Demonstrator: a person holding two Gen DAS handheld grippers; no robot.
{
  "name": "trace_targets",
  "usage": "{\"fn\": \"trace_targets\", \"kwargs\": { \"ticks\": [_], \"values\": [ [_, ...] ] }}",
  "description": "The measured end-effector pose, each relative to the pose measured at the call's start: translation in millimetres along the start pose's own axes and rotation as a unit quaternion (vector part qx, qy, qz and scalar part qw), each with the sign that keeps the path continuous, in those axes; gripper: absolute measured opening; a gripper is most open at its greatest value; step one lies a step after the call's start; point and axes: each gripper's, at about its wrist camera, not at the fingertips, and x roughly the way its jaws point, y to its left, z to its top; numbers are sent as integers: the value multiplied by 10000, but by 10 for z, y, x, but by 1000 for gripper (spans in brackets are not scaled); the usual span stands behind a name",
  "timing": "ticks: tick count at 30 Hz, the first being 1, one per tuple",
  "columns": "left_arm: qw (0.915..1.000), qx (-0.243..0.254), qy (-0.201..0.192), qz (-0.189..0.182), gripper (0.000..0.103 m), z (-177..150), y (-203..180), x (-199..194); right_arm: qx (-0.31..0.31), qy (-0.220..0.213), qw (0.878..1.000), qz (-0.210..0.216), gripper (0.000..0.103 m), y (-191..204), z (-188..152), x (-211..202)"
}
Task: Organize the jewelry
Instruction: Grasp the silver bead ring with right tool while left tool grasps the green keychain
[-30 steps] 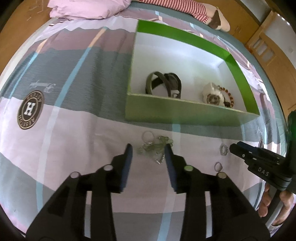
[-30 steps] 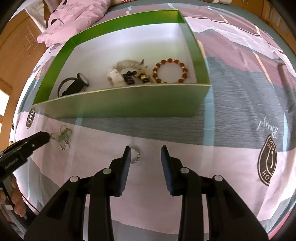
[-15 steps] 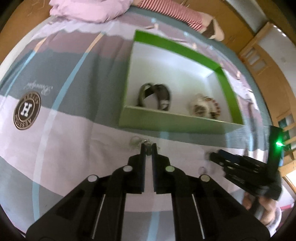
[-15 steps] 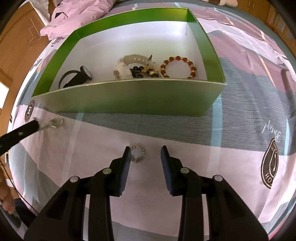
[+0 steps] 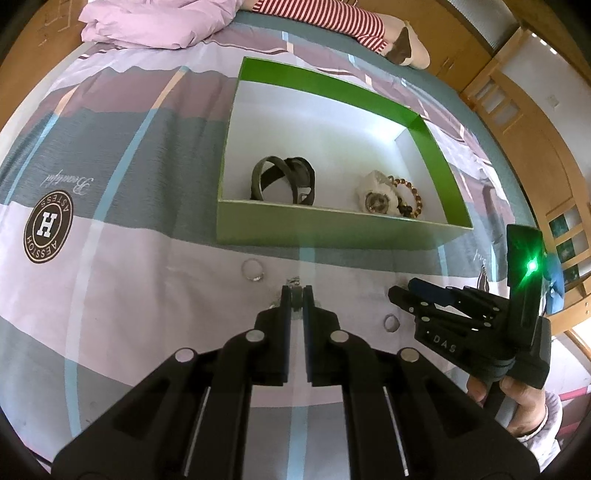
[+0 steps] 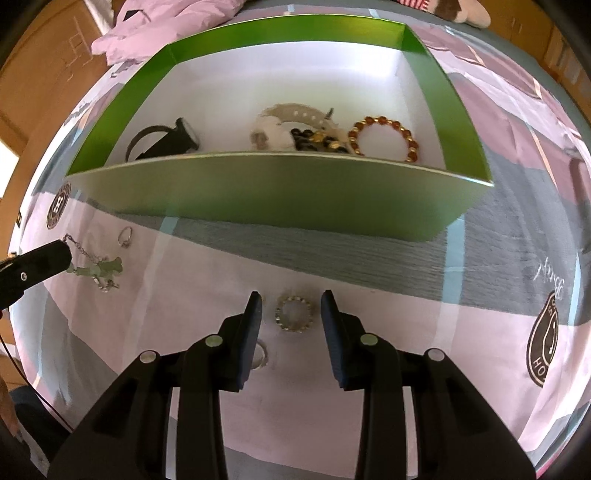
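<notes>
Beaded ring (image 6: 294, 313) lies flat between the right claw's (image 6: 291, 314) parted fingers, near the box (image 6: 280, 192); left claw (image 5: 294, 299) pinches the necklace (image 6: 96, 268).

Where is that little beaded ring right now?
In the right wrist view, the beaded ring lies on the bedspread between the open right tongs, just in front of the green box, with a plain ring beside it.

Home bedroom, patterned bedsheet (image 5: 122, 280) (logo-printed), pink pillow (image 5: 155, 26), wooden cabinets (image 5: 517, 110)
</notes>
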Motion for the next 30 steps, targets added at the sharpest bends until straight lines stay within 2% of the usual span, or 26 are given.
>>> {"fn": "trace_targets", "kwargs": {
  "ticks": [1,4,11,16,23,30],
  "values": [
    [10000,8,5,9,5,-2,-5,5,-68,20,9999,-72,34,25,-3,13],
    [10000,13,14,22,5,-7,-4,14,-171,10,9996,-244,21,67,1,25],
    [9998,50,-139,94,5,8,-32,-37,-42,-201,9998,-62,21,-14,47,-154],
    [9985,171,-391,341,5,22,-78,-106,-109,-377,9992,-55,21,-25,24,-356],
    [9890,474,-1070,909,5,7,-194,-291,-125,-931,9956,-35,21,-80,-50,-738],
    [9736,801,-1682,1317,5,-29,-356,-452,-126,-1406,9899,125,21,-72,-4,-953]
  ]
}}
